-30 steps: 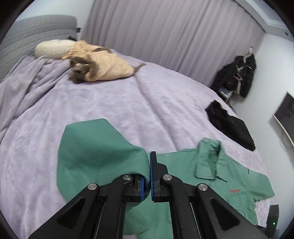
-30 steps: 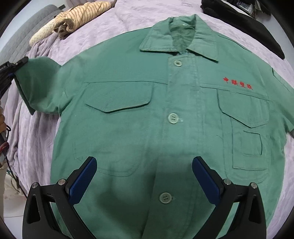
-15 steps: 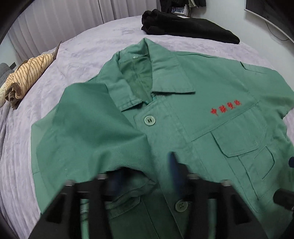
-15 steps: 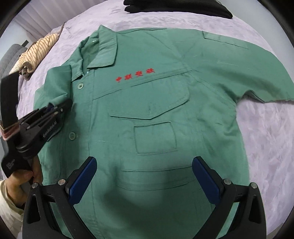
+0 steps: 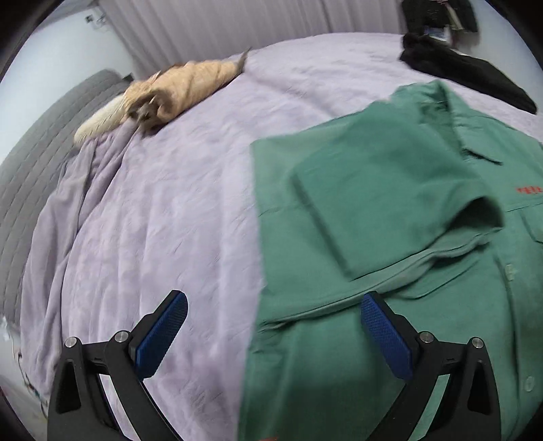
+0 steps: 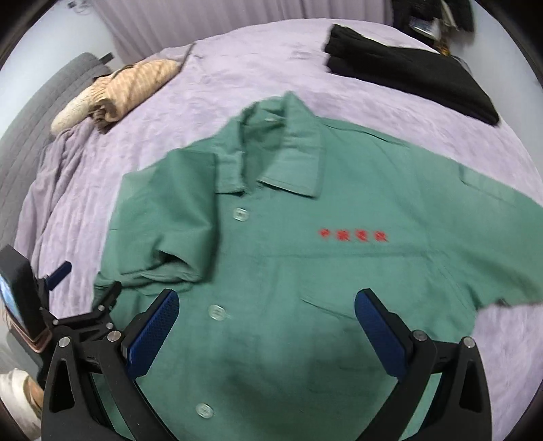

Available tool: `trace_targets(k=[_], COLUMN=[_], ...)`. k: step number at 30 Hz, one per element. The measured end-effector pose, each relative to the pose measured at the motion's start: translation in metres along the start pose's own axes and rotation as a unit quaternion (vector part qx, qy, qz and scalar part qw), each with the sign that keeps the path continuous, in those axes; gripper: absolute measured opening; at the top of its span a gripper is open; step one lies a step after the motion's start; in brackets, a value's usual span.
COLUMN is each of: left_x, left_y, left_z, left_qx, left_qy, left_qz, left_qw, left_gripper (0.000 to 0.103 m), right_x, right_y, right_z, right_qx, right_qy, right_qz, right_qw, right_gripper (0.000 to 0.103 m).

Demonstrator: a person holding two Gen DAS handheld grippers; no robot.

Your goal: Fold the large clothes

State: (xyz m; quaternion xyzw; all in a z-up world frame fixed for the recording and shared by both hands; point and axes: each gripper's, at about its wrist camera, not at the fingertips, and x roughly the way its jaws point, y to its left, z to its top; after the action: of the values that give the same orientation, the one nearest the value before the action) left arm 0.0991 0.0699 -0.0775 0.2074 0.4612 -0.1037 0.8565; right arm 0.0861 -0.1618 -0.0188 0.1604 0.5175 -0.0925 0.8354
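Observation:
A green short-sleeved work shirt with red lettering lies face up on the lilac bedspread. Its left sleeve is folded in over the chest, also shown in the right wrist view. The other sleeve lies spread out to the right. My left gripper is open and empty, low over the shirt's left edge; it also shows in the right wrist view. My right gripper is open and empty above the shirt's lower front.
A striped tan garment lies bundled near the grey headboard. A folded black garment lies at the bed's far right. Bare bedspread stretches left of the shirt. Curtains hang behind the bed.
My left gripper carried the sleeve over the chest, opened and let it go, then drew back to the shirt's left edge. My right gripper shifted its view over the shirt and stayed open.

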Motion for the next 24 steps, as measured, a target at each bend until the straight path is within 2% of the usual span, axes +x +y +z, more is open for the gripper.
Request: trace_targets(k=[3, 5, 7, 8, 10, 11, 12, 14, 15, 17, 19, 21, 24], left_x=[0.026, 0.037, 0.043, 0.044, 0.044, 0.046, 0.048, 0.05, 0.05, 0.047, 0.044, 0.045, 0.053], left_y=[0.035, 0.05, 0.054, 0.051, 0.044, 0.041, 0.039, 0.042, 0.044, 0.049, 0.057, 0.066, 0.075], left_z=[-0.014, -0.021, -0.025, -0.023, -0.02, -0.018, -0.015, -0.013, -0.011, -0.008, -0.007, -0.009, -0.013], left_qx=[-0.071, -0.11, -0.129, -0.127, -0.115, -0.111, -0.11, -0.122, -0.13, -0.142, -0.149, -0.156, -0.159], left_qy=[0.048, 0.064, 0.074, 0.07, 0.06, 0.058, 0.062, 0.063, 0.065, 0.062, 0.05, 0.044, 0.052], left_qz=[0.009, -0.007, -0.027, -0.026, -0.022, -0.02, -0.02, -0.027, -0.031, -0.036, -0.036, -0.049, -0.08], left_qw=[0.9963, 0.9918, 0.9886, 0.9891, 0.9914, 0.992, 0.9917, 0.9901, 0.9889, 0.9873, 0.9869, 0.9856, 0.9826], left_gripper=[0.103, 0.103, 0.103, 0.103, 0.103, 0.103, 0.103, 0.103, 0.103, 0.103, 0.103, 0.103, 0.103], right_x=[0.03, 0.056, 0.082, 0.097, 0.125, 0.143, 0.152, 0.148, 0.137, 0.107, 0.073, 0.043, 0.019], right_y=[0.062, 0.102, 0.137, 0.152, 0.173, 0.178, 0.178, 0.169, 0.16, 0.133, 0.095, 0.046, -0.039], right_z=[0.024, 0.034, 0.034, 0.033, 0.026, 0.022, 0.022, 0.025, 0.03, 0.041, 0.048, 0.05, 0.041], right_qx=[-0.062, -0.102, -0.141, -0.161, -0.192, -0.206, -0.207, -0.175, -0.156, -0.098, -0.042, 0.023, 0.128], right_qy=[0.006, 0.018, 0.027, 0.033, 0.05, 0.069, 0.081, 0.076, 0.064, 0.032, -0.006, -0.043, -0.069], right_qz=[0.032, 0.045, 0.048, 0.039, -0.009, -0.048, -0.059, -0.038, -0.027, 0.034, 0.065, 0.073, 0.055], right_qw=[0.998, 0.994, 0.988, 0.986, 0.98, 0.975, 0.973, 0.981, 0.985, 0.994, 0.997, 0.996, 0.988], right_gripper=[0.103, 0.103, 0.103, 0.103, 0.102, 0.087, 0.074, 0.024, 0.018, 0.018, 0.018, 0.018, 0.018])
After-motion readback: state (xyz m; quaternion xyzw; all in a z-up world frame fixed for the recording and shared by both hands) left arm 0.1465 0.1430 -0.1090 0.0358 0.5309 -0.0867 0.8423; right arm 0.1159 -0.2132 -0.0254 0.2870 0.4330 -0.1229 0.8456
